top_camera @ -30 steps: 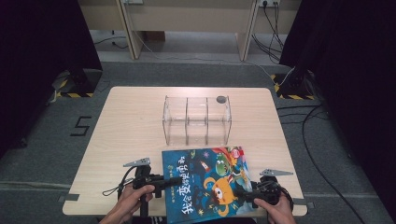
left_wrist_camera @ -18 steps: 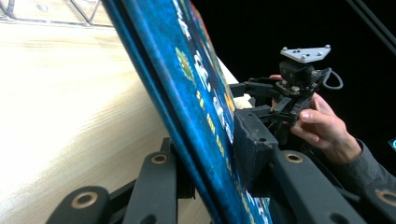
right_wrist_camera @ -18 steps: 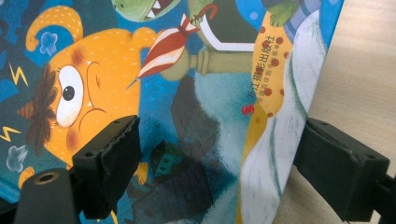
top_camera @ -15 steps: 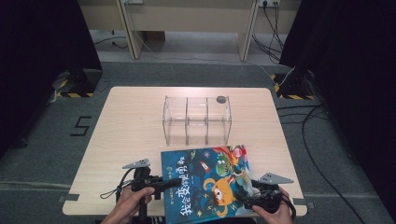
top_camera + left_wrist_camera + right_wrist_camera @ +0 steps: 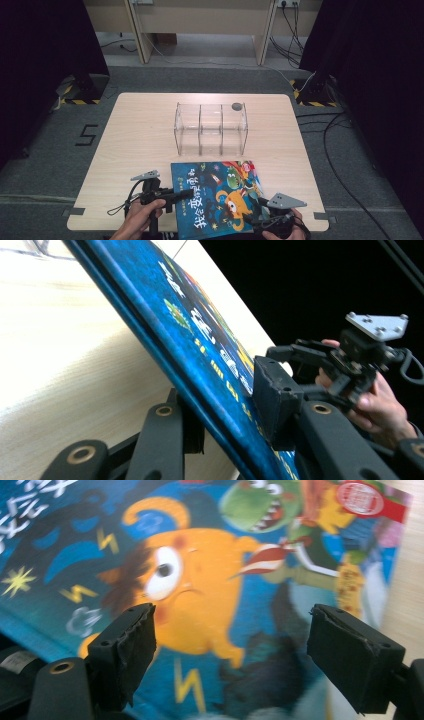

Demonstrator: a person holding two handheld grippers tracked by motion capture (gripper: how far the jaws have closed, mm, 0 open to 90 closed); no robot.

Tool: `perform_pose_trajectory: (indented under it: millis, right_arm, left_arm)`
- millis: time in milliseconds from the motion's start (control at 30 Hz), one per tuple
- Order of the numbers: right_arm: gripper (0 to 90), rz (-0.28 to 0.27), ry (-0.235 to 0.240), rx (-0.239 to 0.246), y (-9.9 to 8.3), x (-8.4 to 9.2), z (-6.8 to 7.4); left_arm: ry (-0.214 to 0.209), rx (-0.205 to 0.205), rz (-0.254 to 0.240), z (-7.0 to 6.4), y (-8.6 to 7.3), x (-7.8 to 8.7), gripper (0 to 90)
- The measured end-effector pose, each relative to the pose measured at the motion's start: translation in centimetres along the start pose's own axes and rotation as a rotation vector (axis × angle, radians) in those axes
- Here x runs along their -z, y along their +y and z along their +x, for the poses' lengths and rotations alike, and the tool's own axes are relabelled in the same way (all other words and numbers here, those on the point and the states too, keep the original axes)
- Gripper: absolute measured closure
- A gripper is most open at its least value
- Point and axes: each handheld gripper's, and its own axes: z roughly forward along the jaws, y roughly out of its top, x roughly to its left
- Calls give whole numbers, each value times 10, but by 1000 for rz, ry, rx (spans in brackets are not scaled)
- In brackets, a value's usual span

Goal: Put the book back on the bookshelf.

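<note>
We have the book [image 5: 216,197] at the table's [image 5: 150,130] near edge, its spine edge clamped in our left gripper [image 5: 184,193] and raised off the wood. Our right gripper [image 5: 230,650] hangs over the cover, jaws wide apart, grasping nothing. With one thin pinch bearing it, the book could pivot, slip out, or slide off the edge.

Blue picture book [image 5: 216,197] with orange monster and yellow bolts, pale wood table [image 5: 140,135], clear organizer [image 5: 210,129]
</note>
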Motion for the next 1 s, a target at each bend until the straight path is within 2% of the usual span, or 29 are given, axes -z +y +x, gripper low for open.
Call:
perform_pose_trajectory:
  millis: [167,367,467,567,700,800,900,1000]
  right_arm:
    - [182,-21,9,53,0,2,17]
    - [162,-16,16,157,-2,0,37]
    - [159,6,-11,230,-3,-3,48]
    - [162,22,-18,264,-5,-5,55]
    - [191,55,-52,339,-7,-11,64]
    - [187,73,-101,391,-9,-16,69]
    - [210,47,-118,421,-7,-19,73]
    - [235,40,-168,476,-6,-21,78]
  left_arm:
    - [11,12,-2,3,0,0,654]
    - [24,23,-10,3,1,0,648]
    - [28,27,-12,3,1,-1,647]
    - [33,30,-15,4,1,-1,647]
    - [45,38,-21,1,2,-2,647]
    - [52,38,-30,-3,1,-3,651]
    - [55,37,-34,-8,0,-5,651]
    - [55,41,-40,-13,-2,-8,652]
